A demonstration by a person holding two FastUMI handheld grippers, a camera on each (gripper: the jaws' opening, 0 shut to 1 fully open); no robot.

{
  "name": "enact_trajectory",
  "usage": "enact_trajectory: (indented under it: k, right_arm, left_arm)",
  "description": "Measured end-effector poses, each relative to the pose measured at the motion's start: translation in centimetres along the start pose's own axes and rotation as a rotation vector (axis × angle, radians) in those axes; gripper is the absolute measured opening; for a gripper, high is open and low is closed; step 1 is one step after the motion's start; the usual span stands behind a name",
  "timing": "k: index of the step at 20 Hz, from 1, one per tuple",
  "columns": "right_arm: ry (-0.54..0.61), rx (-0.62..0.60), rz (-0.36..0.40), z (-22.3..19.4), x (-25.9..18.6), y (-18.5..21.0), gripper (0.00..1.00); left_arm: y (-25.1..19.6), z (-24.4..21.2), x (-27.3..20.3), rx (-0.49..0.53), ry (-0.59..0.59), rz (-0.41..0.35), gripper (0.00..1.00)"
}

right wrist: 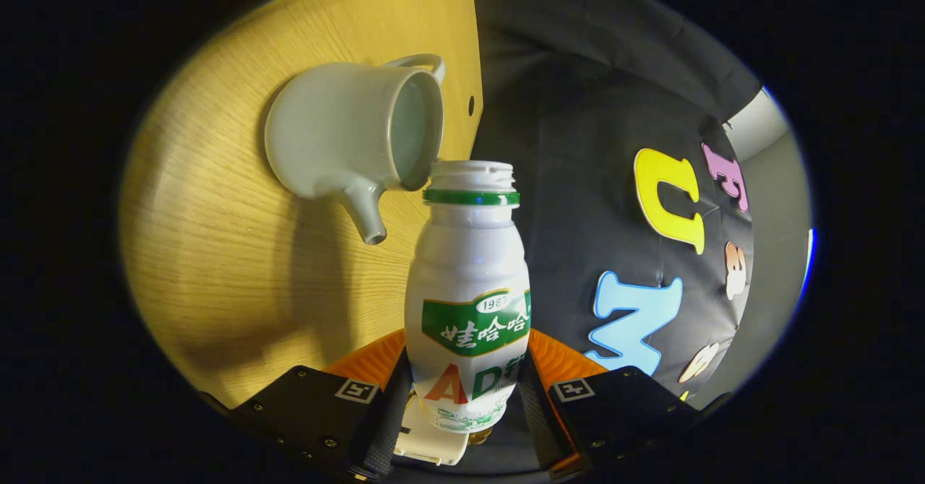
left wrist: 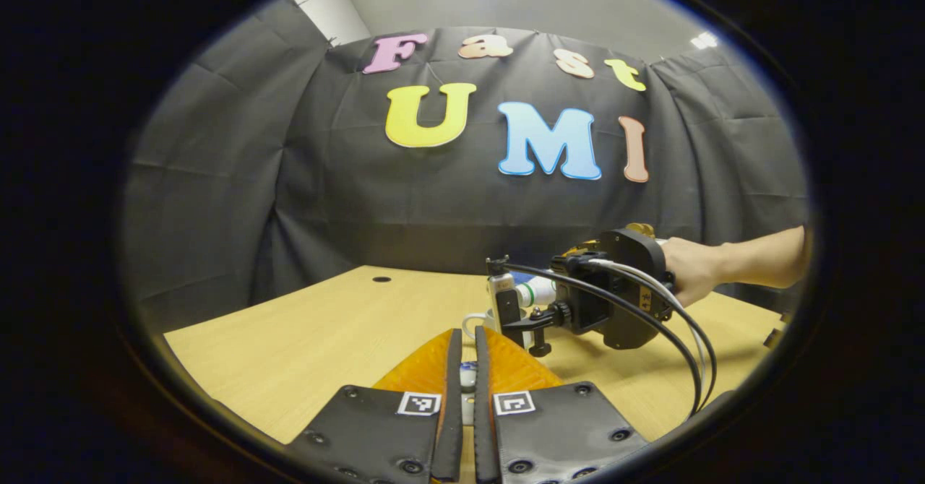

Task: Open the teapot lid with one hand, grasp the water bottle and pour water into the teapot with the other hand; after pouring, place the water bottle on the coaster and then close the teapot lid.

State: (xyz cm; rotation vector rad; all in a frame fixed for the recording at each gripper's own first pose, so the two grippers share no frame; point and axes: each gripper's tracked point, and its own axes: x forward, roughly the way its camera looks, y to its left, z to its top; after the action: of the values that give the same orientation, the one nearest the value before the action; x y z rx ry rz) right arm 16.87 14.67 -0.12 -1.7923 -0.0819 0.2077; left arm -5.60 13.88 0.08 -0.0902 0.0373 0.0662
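In the right gripper view, my right gripper (right wrist: 466, 368) is shut on a white water bottle (right wrist: 468, 274) with a green neck ring and no cap. The bottle is tipped on its side, its open mouth right at the rim of the pale teapot (right wrist: 340, 137), which stands lidless with its spout toward me. In the left gripper view, the right gripper (left wrist: 517, 303) holds the bottle (left wrist: 536, 292) level over the teapot (left wrist: 477, 319). My left gripper (left wrist: 467, 336) sits just in front of the pot, its fingers nearly together on a small pale piece, the teapot lid (left wrist: 468, 373), mostly hidden.
A wooden table (left wrist: 325, 325) carries the pot, with a small round hole (left wrist: 381, 279) near its far edge. A hand (left wrist: 694, 271) holds the right gripper, and black cables (left wrist: 679, 332) loop down from it toward the table's right side.
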Motion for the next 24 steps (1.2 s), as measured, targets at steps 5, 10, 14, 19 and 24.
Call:
enact_trajectory:
  k: [5, 10, 14, 19, 24]
  right_arm:
    - [-0.010, -0.040, -0.022, 0.4, -0.3, -0.3, 0.72]
    - [-0.012, -0.056, -0.036, 0.6, -0.4, -0.8, 0.72]
    - [-0.015, -0.090, -0.057, 0.5, -0.4, -1.7, 0.72]
    - [-0.027, -0.120, -0.068, 0.8, -0.1, -2.1, 0.72]
    - [-0.039, -0.146, -0.081, 1.0, -0.3, -2.6, 0.72]
  left_arm:
    - [0.1, -0.1, 0.0, -0.005, 0.003, 0.001, 0.13]
    - [-0.1, 0.3, -0.1, 0.008, -0.005, -0.006, 0.17]
    - [0.1, 0.3, -0.2, 0.006, -0.005, -0.001, 0.17]
    - [0.2, 0.5, -0.2, 0.016, -0.003, 0.003, 0.13]
    - [0.5, 0.2, 0.0, 0.015, 0.001, 0.015, 0.13]
